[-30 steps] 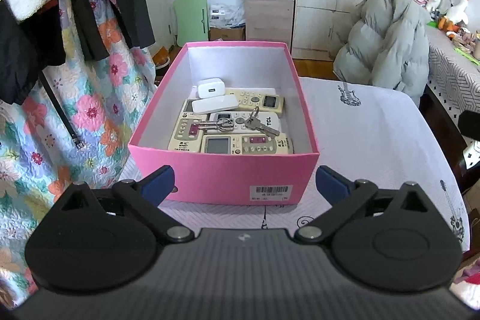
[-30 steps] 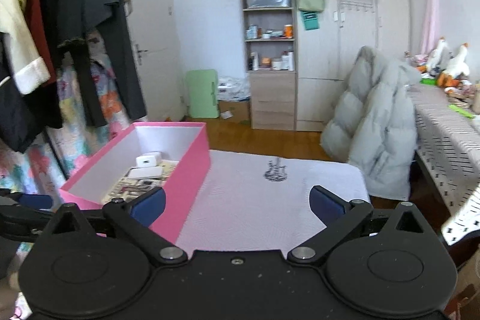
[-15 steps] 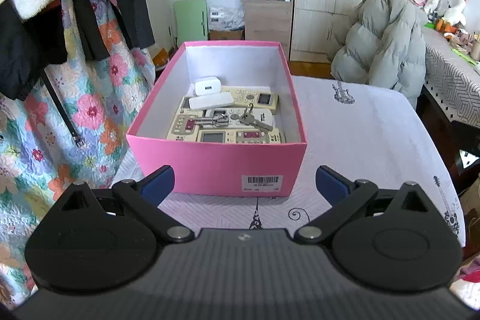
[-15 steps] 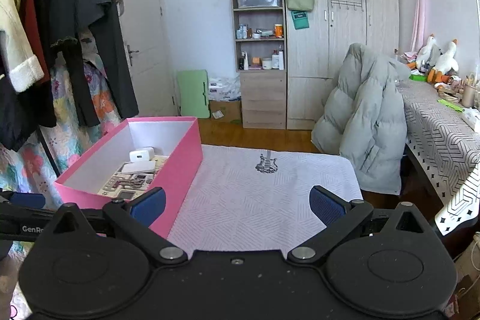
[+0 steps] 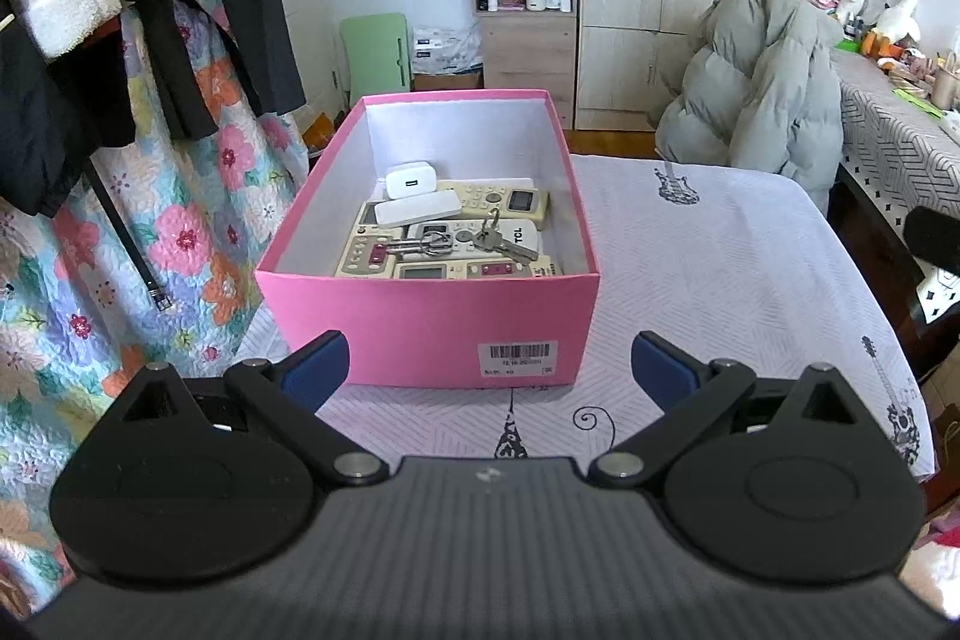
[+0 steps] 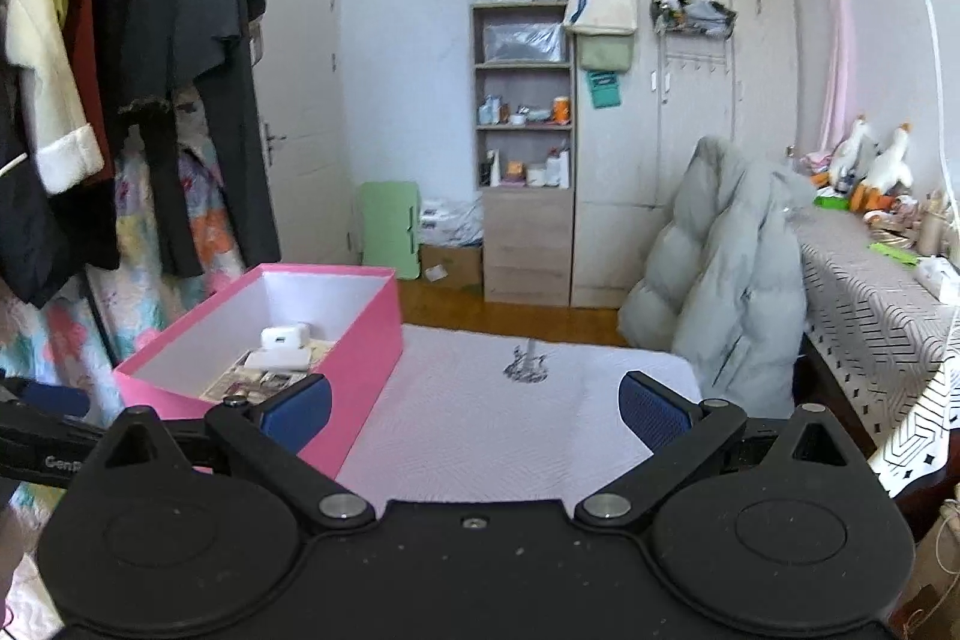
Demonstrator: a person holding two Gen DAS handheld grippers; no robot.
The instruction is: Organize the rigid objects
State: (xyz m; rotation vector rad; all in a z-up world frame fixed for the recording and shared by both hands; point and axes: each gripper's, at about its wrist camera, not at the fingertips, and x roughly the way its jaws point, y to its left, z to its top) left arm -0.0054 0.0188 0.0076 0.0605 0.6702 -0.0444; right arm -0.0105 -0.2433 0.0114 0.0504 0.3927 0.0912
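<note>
A pink box point(image 5: 432, 322) stands on the white patterned tablecloth point(image 5: 708, 268). Inside it lie several cream remote controls point(image 5: 498, 202), a white charger point(image 5: 410, 181), a flat white case point(image 5: 418, 212) and a bunch of keys point(image 5: 480, 239). My left gripper point(image 5: 489, 367) hangs open in front of the box's near wall, nothing between its blue pads. In the right wrist view the pink box point(image 6: 360, 358) sits to the left, and my right gripper point(image 6: 474, 403) is open and empty above the tablecloth point(image 6: 510, 424). The left gripper's body shows at that view's left edge.
Clothes on a rack point(image 5: 120, 10) and a floral quilt point(image 5: 150, 232) hang close to the table's left side. A grey puffer jacket point(image 5: 762, 82) drapes over a chair behind the table. A second table point(image 6: 876, 292) with a geometric cloth stands right. Shelves and wardrobes line the far wall.
Both grippers have drawn back and risen from the box, so it looks smaller and farther. The right wrist view has tilted upward. Both stay open; the box contents have not moved.
</note>
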